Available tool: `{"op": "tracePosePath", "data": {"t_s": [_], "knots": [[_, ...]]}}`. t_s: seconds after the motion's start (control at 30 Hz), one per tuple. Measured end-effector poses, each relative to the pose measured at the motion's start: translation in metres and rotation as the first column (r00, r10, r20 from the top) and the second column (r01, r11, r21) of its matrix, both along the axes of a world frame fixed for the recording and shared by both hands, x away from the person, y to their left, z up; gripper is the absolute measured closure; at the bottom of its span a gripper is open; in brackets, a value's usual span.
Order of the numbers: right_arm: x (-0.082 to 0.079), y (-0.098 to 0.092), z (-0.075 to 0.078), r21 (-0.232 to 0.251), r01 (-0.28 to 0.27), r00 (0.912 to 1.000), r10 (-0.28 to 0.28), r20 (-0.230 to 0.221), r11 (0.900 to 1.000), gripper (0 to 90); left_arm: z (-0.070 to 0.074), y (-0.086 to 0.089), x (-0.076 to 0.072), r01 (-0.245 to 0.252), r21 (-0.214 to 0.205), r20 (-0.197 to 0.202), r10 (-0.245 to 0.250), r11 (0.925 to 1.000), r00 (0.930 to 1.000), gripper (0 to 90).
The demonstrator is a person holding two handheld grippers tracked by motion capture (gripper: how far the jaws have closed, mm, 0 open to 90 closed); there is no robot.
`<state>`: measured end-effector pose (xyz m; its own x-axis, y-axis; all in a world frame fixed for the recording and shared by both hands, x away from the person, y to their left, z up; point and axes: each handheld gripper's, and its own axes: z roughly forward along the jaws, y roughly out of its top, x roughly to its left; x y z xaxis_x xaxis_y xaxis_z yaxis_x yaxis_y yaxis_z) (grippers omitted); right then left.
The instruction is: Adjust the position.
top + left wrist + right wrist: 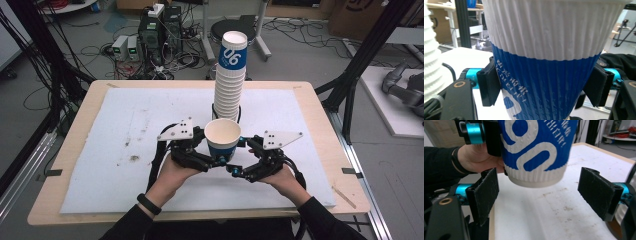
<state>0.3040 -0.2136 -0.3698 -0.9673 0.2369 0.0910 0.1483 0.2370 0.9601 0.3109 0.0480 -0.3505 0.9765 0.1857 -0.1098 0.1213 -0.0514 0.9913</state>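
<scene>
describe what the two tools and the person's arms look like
Both the left tool and the right tool are black, with flat black padded jaws, turquoise metal sleeves at the jaw mounts and a grey three-cornered plate with dark dots on top. Black cables trail from each. The person wears black sleeves and a black wristband.

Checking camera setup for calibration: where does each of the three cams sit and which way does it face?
High view: above the person's side, looking forward and down on the table; forearms, both grippers, stack of cups.
Left gripper view: rides the left gripper, looks along its jaws clamped on the blue and white cup.
Right gripper view: rides the right gripper, jaws open below the cup; far hand shows.
All share the cup.
</scene>
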Motion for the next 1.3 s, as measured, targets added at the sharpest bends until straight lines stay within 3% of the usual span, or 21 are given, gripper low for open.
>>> {"op": "tracePosePath", "data": {"t_s": [0.3,0.37,0.47,0.7,0.87,1.17,1.3], "knots": [[-0.001,0.007,-0.005,0.028,-0.022,0.9987,0.024,-0.045,0.9993,19.0,-0.004,-0.009,-0.003,0.028,0.015,-0.004,-0.028,0.9995,0.9996,26.0],[-0.001,0.006,-0.005,0.038,-0.028,0.9982,0.029,-0.051,0.9989,26.2,-0.005,-0.01,-0.003,0.031,0.014,-0.002,-0.031,0.9994,0.9995,26.0],[-0.002,0.006,-0.006,0.048,-0.025,0.9986,0.028,-0.046,0.9985,29.4,-0.006,-0.011,-0.004,0.033,0.012,-0.008,-0.033,0.9994,0.9994,26.0],[-0.001,0.006,-0.007,0.039,-0.036,0.9986,0.038,-0.038,0.9986,30.3,-0.006,-0.012,-0.005,0.028,0.033,0.007,-0.028,0.9991,0.9996,24.1],[-0.001,0.006,-0.008,0.026,-0.036,0.9988,0.037,-0.032,0.999,30.3,-0.001,-0.013,-0.007,0.017,0.056,0.019,-0.018,0.9983,0.9997,17.2],[-0.002,0.009,-0.01,0.007,-0.048,0.9983,0.048,-0.034,0.9988,30.4,0.007,-0.008,-0.008,0.014,0.04,0.029,-0.015,0.9991,0.9995,14.9],[-0.002,0.012,-0.012,-0.007,-0.056,0.998,0.055,-0.03,0.9984,30.4,0.008,-0.006,-0.007,0.023,0.035,0.029,-0.024,0.9991,0.9993,18.9]]}}
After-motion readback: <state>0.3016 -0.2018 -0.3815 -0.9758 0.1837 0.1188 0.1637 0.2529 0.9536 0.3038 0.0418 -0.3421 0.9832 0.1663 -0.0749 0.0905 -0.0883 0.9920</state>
